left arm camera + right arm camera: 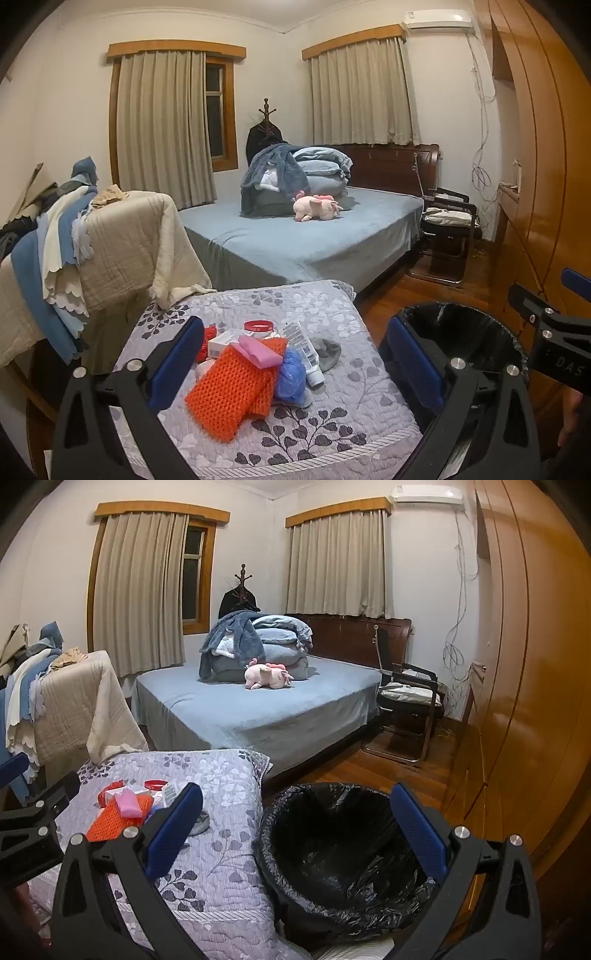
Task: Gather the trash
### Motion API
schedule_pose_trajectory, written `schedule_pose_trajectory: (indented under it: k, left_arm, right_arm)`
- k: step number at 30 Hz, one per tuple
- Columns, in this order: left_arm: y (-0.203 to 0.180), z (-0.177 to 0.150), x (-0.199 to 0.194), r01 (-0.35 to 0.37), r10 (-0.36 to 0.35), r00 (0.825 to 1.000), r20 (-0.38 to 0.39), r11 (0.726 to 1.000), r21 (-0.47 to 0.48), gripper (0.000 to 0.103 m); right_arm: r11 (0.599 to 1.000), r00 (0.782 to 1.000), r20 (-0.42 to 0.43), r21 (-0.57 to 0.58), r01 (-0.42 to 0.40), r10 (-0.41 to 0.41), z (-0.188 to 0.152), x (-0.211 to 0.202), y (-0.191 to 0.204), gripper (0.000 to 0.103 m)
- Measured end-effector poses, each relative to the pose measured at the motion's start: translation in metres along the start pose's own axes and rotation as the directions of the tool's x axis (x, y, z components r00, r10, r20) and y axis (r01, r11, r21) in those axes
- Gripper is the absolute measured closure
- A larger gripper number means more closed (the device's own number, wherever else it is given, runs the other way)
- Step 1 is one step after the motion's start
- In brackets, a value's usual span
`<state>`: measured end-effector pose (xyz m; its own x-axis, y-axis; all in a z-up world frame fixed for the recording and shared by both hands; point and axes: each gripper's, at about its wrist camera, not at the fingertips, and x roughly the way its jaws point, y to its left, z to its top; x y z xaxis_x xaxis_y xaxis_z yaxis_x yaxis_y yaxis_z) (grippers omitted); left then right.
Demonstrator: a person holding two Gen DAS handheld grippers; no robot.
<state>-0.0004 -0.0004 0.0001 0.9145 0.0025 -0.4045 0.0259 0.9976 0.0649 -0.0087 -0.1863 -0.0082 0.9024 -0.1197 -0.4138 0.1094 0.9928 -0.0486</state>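
Trash pile (pixel 255 363) sits on the quilted cushion just left of the lined bin (pixel 343 853), handy for dropping. Left hand-held gripper (pixel 295 365) and right hand-held gripper (pixel 295 834) both spread wide, holding nothing.

We see a bed (pixel 314 240) with a blue sheet, and on it lies a pink plush toy (pixel 317 207) just in front of a pile of folded blue blankets (pixel 295 177). Behind the pile stands a dark coat rack (pixel 266 125). Beige curtains (pixel 162 125) hang at two windows. At the left a beige cover (pixel 129 240) is draped over furniture. A black chair (pixel 447 229) stands beside the bed, near a wooden wardrobe (pixel 535 147). An air conditioner (pixel 437 19) is high on the wall.
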Motion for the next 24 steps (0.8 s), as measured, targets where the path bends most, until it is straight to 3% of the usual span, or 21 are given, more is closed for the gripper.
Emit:
schedule_pose_trajectory:
  k: [24]
  left_arm:
    - [0.0013, 0.0, -0.0001, 0.006, -0.006, 1.0, 0.0, 1.0, -0.016, 0.006]
  right_arm:
    - [1.0, 1.0, -0.002, -0.004, 0.002, -0.002, -0.0011, 0.0009, 0.0018, 0.005]
